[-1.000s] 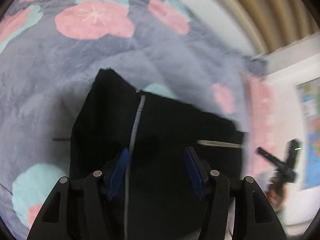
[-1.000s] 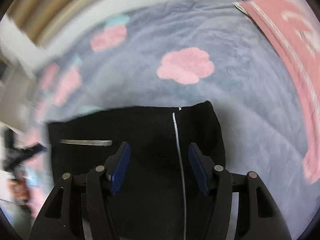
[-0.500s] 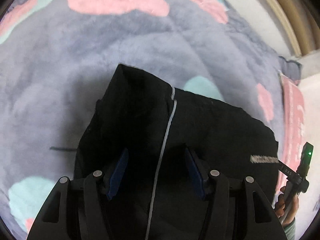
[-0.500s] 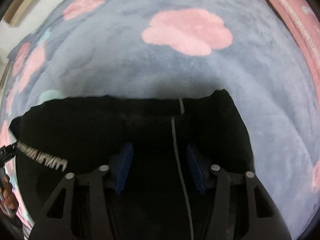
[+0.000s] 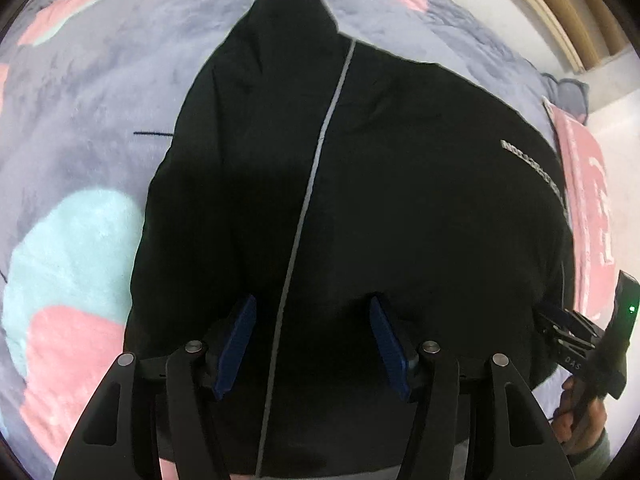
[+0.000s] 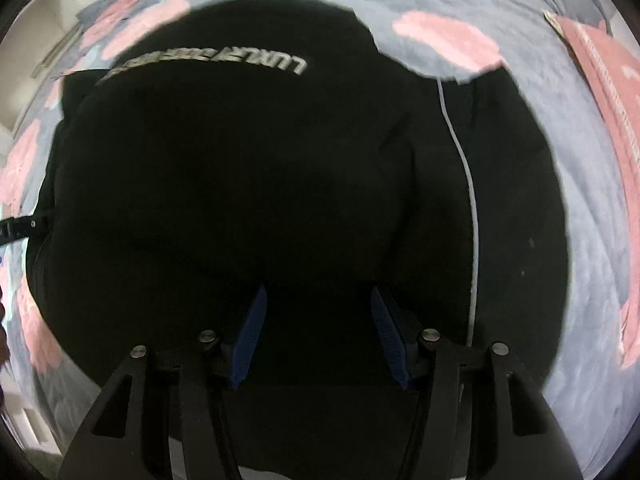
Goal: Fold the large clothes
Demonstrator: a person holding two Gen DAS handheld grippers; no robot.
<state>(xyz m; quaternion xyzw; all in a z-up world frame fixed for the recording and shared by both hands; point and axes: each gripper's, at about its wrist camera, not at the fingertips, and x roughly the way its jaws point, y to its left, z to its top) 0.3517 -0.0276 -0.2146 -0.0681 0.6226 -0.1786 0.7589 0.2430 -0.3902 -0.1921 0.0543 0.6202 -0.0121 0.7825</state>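
A large black garment point(image 5: 400, 200) with a thin grey stripe and silver lettering lies on a grey bedspread. It fills most of the right wrist view point(image 6: 260, 200) too. My left gripper point(image 5: 312, 340) is open, low over the garment's near part, its jaws on either side of the grey stripe. My right gripper point(image 6: 316, 338) is open, low over the garment, with the white stripe to its right. Neither holds cloth. The right gripper also shows at the right edge of the left wrist view point(image 5: 584, 344), held by a hand.
The grey bedspread point(image 5: 80, 100) has pink and teal flower patches. A pink cloth point(image 6: 612, 80) lies at the bed's right side. A pale wall and wooden bed frame point(image 5: 560, 12) lie beyond the bed.
Both grippers have moved down and forward over the garment, which now fills far more of each view. Both stay open.
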